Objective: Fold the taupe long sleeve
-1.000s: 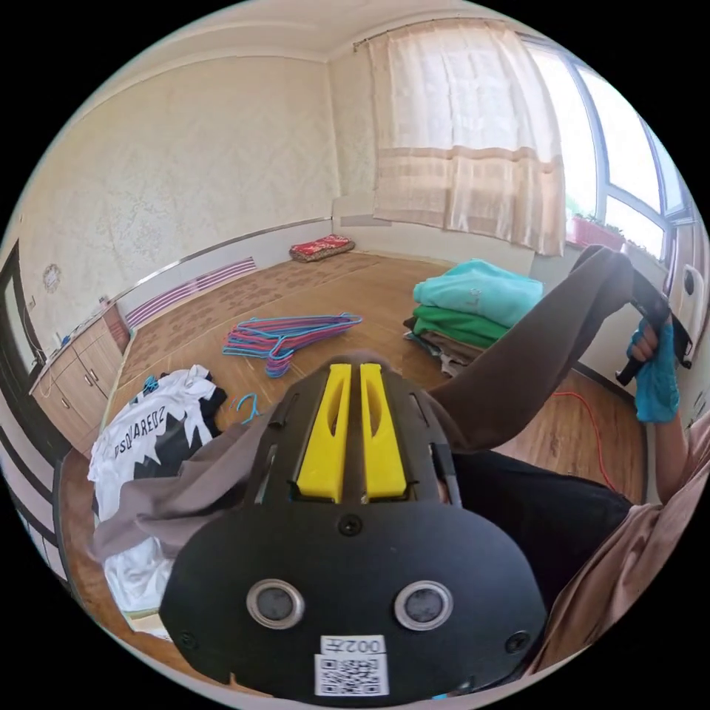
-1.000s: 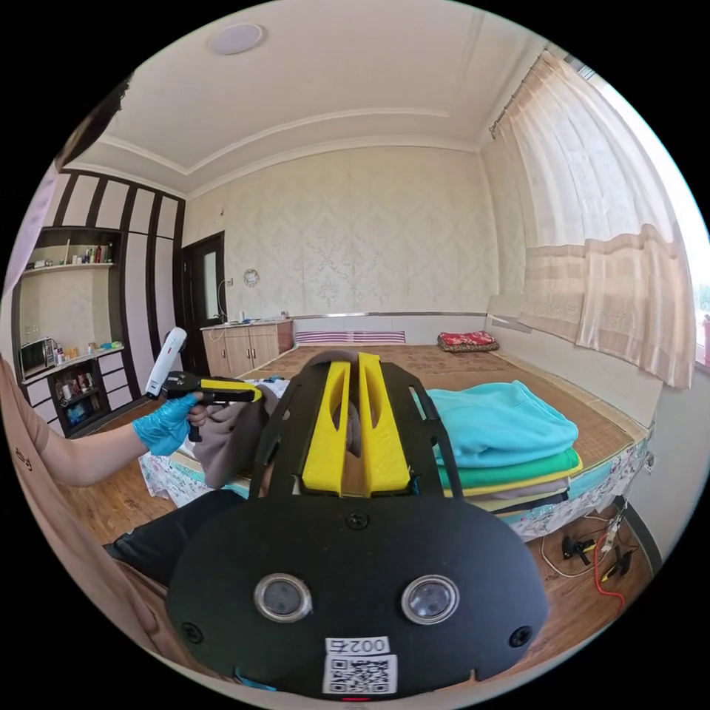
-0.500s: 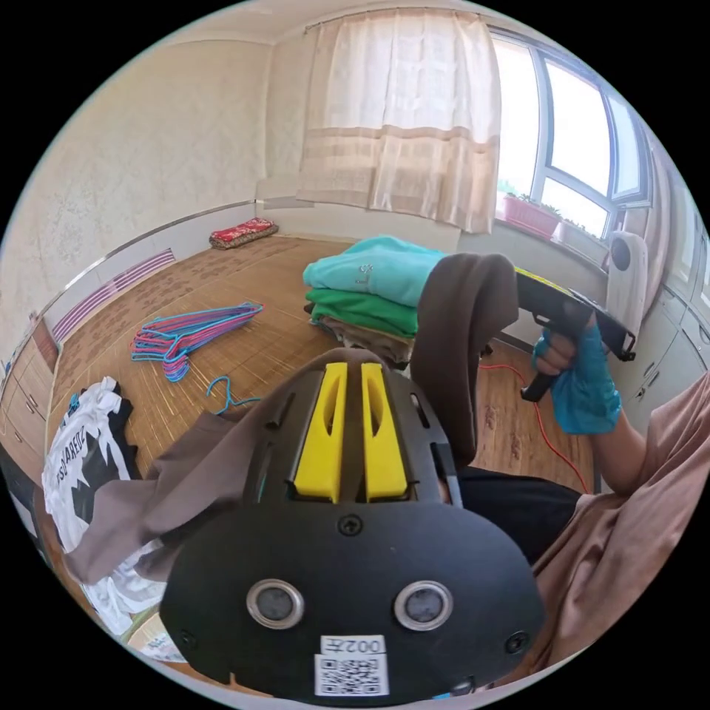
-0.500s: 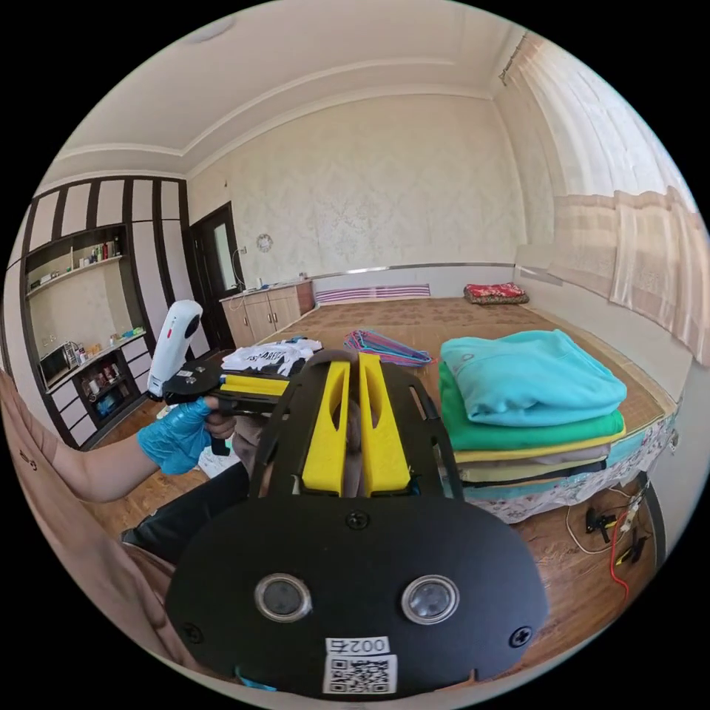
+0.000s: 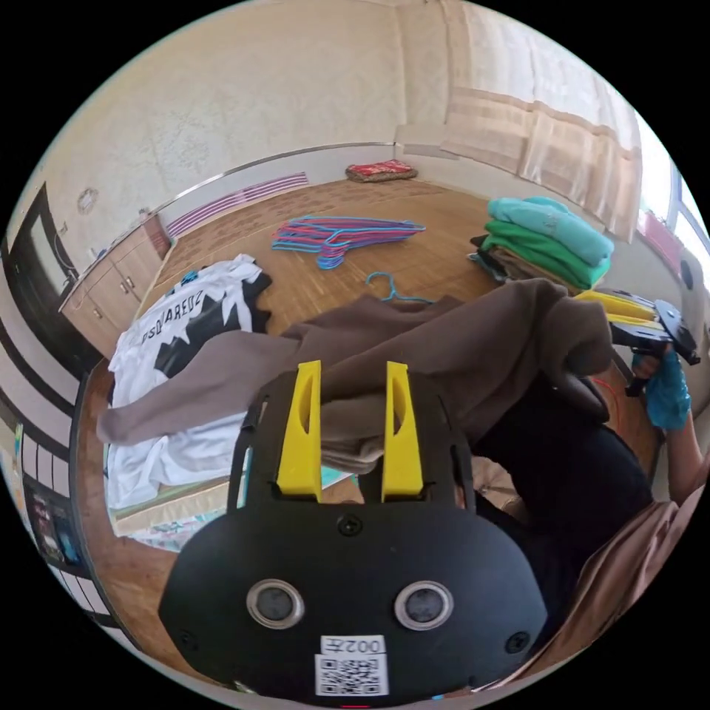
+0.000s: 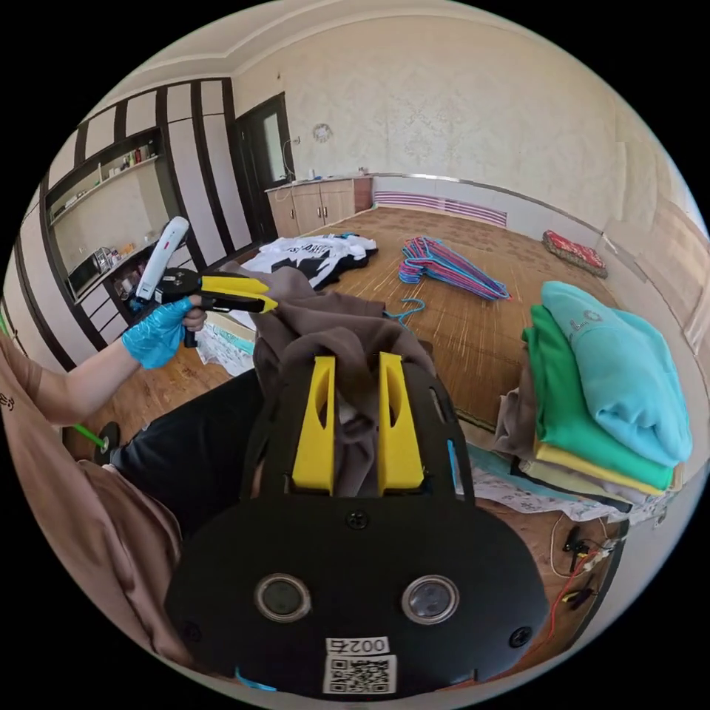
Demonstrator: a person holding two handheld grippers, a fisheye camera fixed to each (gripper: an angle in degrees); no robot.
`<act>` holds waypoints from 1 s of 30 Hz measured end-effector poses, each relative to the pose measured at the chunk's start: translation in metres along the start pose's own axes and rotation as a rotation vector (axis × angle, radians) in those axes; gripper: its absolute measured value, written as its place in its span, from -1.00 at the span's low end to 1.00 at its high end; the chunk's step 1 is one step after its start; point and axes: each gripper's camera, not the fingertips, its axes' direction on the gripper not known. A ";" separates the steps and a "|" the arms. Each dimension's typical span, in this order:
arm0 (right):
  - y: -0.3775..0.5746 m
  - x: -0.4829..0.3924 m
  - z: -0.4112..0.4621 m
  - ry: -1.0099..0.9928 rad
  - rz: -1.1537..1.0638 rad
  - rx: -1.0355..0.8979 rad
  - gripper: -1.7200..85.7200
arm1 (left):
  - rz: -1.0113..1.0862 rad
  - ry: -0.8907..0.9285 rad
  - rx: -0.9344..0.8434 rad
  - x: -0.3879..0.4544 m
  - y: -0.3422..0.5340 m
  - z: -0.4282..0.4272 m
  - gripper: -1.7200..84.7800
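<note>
Bare mat [image 5: 347, 277] lies beyond the taupe long sleeve [image 5: 458, 347]; hangers [image 5: 340, 233] farther off, folded stack [image 6: 606, 392] at the mat edge. Garment bunched, draped over my lap and the white shirt [image 5: 177, 325]. My left gripper [image 5: 352, 370] and right gripper [image 6: 356, 362]: jaws parted, cloth lying loose between.

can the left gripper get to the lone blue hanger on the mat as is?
Probably not directly. The left gripper is open with the taupe long sleeve bunched between its fingers, and that cloth lies heaped between it and the blue hanger.
</note>
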 end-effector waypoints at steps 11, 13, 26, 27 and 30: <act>-0.037 -0.037 0.095 0.272 -0.080 -0.232 -0.55 | -0.136 -0.025 -0.137 -0.040 0.026 0.065 -0.73; -0.042 -0.036 0.110 0.261 -0.070 -0.253 -0.55 | -0.150 -0.019 -0.145 -0.042 0.027 0.074 -0.74; -0.080 -0.038 0.108 0.314 -0.050 -0.096 -0.93 | -0.038 0.239 -0.078 -0.048 0.029 0.034 -0.85; -0.081 -0.037 0.103 0.306 -0.041 -0.071 -0.94 | -0.029 0.255 -0.067 -0.046 0.029 0.028 -0.85; -0.097 -0.035 0.077 0.254 -0.009 0.048 -0.95 | -0.025 0.386 0.028 -0.038 0.026 -0.001 -0.85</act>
